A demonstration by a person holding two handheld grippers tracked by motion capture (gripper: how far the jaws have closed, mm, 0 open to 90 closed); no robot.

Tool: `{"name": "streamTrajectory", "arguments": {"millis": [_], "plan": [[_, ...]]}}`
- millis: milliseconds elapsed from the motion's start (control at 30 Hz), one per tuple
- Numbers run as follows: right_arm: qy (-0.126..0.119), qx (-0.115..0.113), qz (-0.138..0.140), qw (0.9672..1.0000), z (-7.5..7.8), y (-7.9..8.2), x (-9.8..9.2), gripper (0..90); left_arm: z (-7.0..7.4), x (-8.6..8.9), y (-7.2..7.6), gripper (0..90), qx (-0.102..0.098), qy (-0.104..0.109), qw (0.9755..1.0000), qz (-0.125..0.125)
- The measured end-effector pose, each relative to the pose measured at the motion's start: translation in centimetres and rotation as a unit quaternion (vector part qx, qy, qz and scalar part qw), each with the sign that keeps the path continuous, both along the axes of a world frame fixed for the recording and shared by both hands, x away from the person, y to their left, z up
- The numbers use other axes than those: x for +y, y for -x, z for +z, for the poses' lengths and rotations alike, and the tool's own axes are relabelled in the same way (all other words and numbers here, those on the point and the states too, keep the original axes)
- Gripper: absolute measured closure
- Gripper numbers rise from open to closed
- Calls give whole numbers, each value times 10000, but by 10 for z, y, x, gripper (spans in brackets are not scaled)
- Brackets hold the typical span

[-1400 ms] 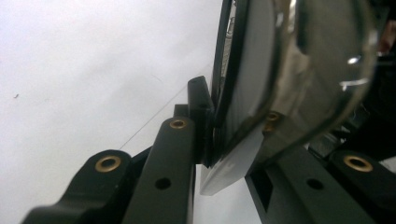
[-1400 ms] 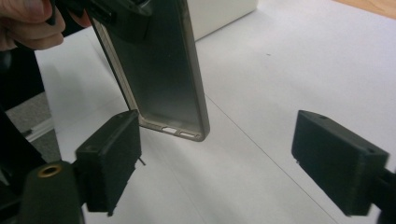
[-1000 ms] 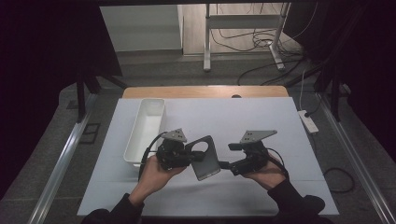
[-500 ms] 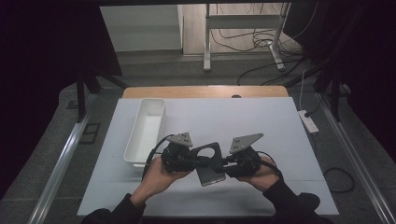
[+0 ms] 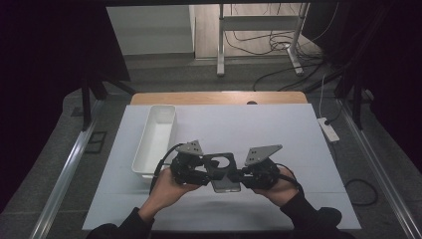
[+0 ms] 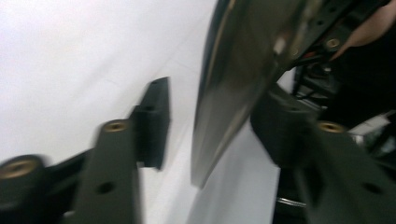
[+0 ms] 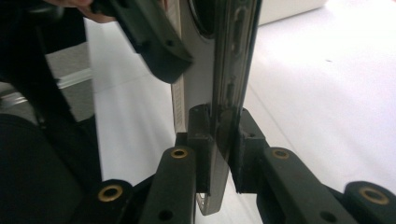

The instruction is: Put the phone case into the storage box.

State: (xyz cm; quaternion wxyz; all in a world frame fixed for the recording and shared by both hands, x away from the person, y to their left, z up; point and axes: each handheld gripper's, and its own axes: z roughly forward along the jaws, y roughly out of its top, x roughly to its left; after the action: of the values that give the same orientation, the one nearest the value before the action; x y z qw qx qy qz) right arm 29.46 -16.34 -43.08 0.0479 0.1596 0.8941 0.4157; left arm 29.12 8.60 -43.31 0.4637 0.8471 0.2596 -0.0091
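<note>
A dark, flat phone (image 5: pixel 222 172) with a round ring on its back hangs just above the white table between both grippers. My right gripper (image 5: pixel 242 175) has just been closing and is now shut on the phone's right edge. In the right gripper view its pads (image 7: pixel 201 135) press both faces of the phone (image 7: pixel 233 56). My left gripper (image 5: pixel 208 172) has just been opening. In the left gripper view its jaws straddle the phone (image 6: pixel 238 70), and the left pad (image 6: pixel 154 121) stands clear of it.
An empty white tray (image 5: pixel 149 149) lies lengthwise at the left, just beyond my left hand. The white table cover (image 5: pixel 278 129) reaches a wooden back edge (image 5: pixel 219 97). A power strip (image 5: pixel 328 129) lies off the right side.
The right gripper came in from the right and closed on the phone. The phone swung from tilted to level between the hands. The left jaws, shut on it before, have spread apart.
</note>
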Motion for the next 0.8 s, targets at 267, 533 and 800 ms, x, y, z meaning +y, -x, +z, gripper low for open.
{"name": "streamTrajectory", "arguments": {"millis": [267,533,800], "plan": [[-58,-164,-527,9985,2,0,-7,805,-5,5,-2,181,-171,-86,9983,547],[-151,-226,-947,9951,3,0,-11,805,-7,10,-3,27,-141,-160,9951,964],[-209,-224,-1222,9920,3,0,-12,805,-10,14,-4,15,-116,-185,9928,1180]]}}
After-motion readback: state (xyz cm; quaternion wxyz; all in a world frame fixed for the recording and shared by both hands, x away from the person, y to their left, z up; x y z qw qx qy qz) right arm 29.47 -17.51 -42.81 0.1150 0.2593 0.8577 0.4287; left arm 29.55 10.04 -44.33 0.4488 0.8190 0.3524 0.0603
